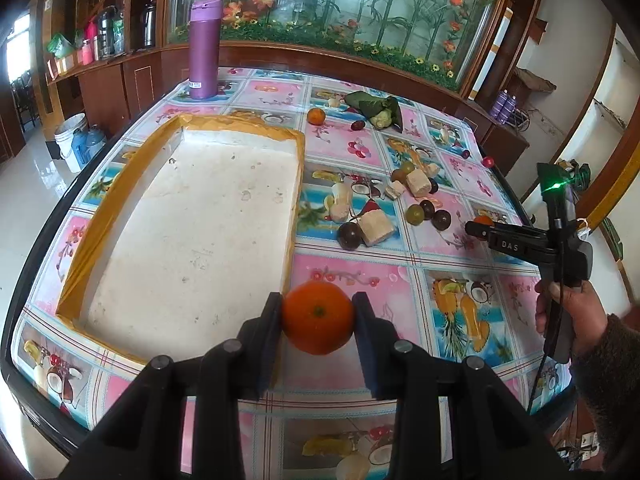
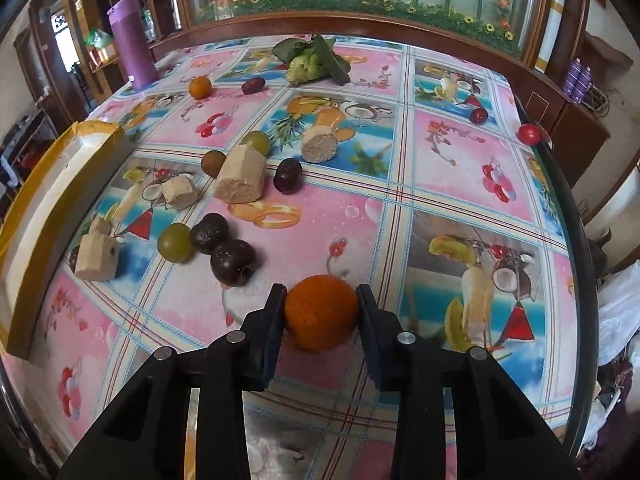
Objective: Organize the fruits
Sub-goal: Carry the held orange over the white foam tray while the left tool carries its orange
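My left gripper point(image 1: 317, 312) is shut on an orange point(image 1: 317, 316), held above the table beside the near right corner of the white foam tray point(image 1: 192, 236) with its yellow taped rim. My right gripper point(image 2: 321, 312) is shut on a second orange point(image 2: 321, 311) low over the tablecloth; it also shows in the left wrist view point(image 1: 478, 227) at the right. A third orange point(image 2: 199, 87) lies far back near the purple bottle point(image 2: 132, 42). Dark plums point(image 2: 233, 261), green grapes point(image 2: 174, 243) and beige sugarcane chunks point(image 2: 240, 179) lie scattered in the middle.
A leafy cauliflower point(image 2: 310, 62) lies at the back. Red cherry tomatoes point(image 2: 528, 133) sit near the table's right edge. A wooden cabinet with a glass flower panel point(image 1: 340, 8) stands behind the table. Buckets point(image 1: 74, 140) stand on the floor at the left.
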The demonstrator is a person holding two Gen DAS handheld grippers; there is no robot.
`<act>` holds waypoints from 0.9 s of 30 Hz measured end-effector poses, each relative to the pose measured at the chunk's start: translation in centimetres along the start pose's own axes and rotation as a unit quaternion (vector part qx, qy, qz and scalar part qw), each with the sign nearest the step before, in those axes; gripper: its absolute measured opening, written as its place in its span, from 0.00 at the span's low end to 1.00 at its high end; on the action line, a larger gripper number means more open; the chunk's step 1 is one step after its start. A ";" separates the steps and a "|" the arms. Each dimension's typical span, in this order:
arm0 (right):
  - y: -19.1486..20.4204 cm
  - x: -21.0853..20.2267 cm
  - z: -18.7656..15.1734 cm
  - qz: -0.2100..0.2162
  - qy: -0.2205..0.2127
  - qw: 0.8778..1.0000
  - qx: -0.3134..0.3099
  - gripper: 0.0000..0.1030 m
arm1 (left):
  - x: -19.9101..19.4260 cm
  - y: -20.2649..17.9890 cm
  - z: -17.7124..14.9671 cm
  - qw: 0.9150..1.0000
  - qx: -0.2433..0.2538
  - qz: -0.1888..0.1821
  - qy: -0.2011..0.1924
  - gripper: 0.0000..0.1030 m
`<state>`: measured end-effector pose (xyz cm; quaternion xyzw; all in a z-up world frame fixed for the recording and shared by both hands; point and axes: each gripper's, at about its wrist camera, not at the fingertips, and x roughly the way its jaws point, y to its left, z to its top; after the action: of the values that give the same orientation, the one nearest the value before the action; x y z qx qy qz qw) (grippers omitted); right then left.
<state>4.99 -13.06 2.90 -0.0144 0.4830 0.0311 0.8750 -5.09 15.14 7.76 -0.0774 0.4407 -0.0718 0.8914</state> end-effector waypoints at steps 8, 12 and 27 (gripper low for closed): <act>8.0 -4.6 2.8 0.108 -0.046 0.992 -0.048 0.33 | -0.2 3.3 0.7 0.999 -0.040 0.015 -0.014 0.37; 14.3 -3.9 4.8 0.158 -0.036 0.983 -0.089 0.33 | -0.3 6.2 0.9 0.997 -0.059 0.044 -0.023 0.37; 30.1 5.4 6.4 0.182 0.042 0.965 -0.182 0.32 | 4.3 13.6 1.5 0.992 -0.076 0.104 0.012 0.37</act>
<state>11.23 17.55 1.92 -0.0863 0.5002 0.2770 0.8159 -0.47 27.75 2.57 -0.0982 0.4610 0.0542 0.8803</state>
